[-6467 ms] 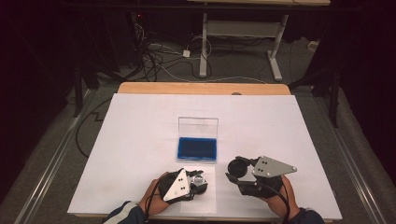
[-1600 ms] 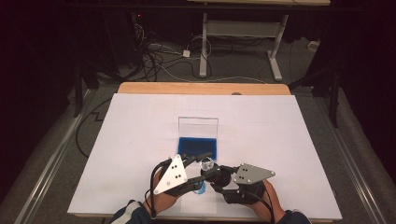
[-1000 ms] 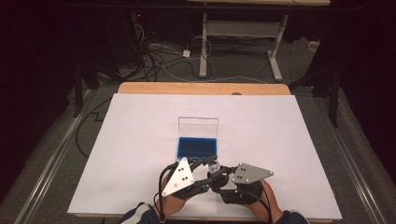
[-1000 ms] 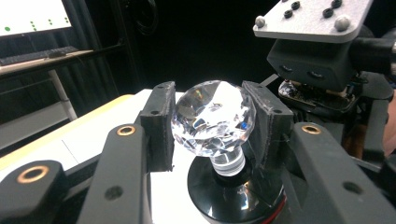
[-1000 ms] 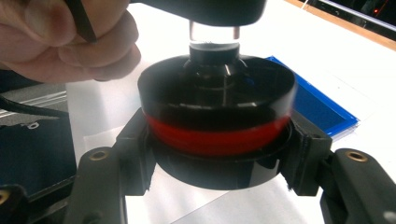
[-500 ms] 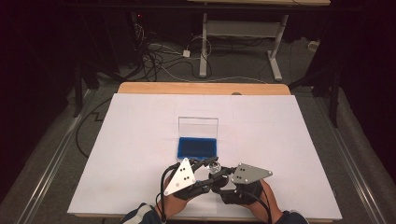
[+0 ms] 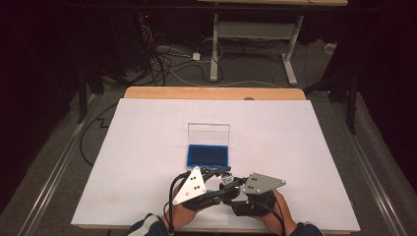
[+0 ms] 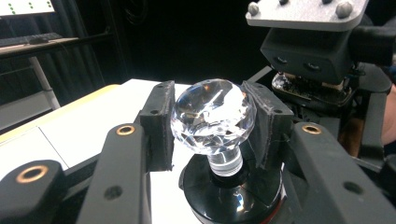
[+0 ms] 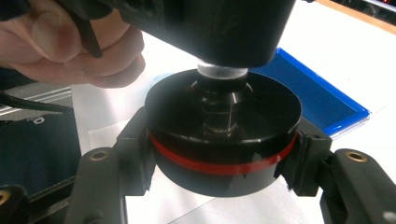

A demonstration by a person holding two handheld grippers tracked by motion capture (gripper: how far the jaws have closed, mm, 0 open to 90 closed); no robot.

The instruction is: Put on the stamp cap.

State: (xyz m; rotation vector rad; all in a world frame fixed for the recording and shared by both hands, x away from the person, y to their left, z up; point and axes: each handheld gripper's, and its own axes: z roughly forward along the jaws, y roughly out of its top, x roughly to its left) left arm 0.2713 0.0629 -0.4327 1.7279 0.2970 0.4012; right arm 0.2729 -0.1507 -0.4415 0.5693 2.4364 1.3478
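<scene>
Crystal knob [image 8: 213, 114] clamped in left gripper [image 8: 212, 121], black round base [image 9: 223, 135] — red-banded — clamped in right gripper [image 9: 223, 161].

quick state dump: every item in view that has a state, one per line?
Left gripper: shut on the crystal knob.
Right gripper: shut on the black round base.
Crystal knob: upright, its stem in the base.
Black round base: clamped at its rim, red band showing.
Blue case: open, clear lid standing up.
</scene>
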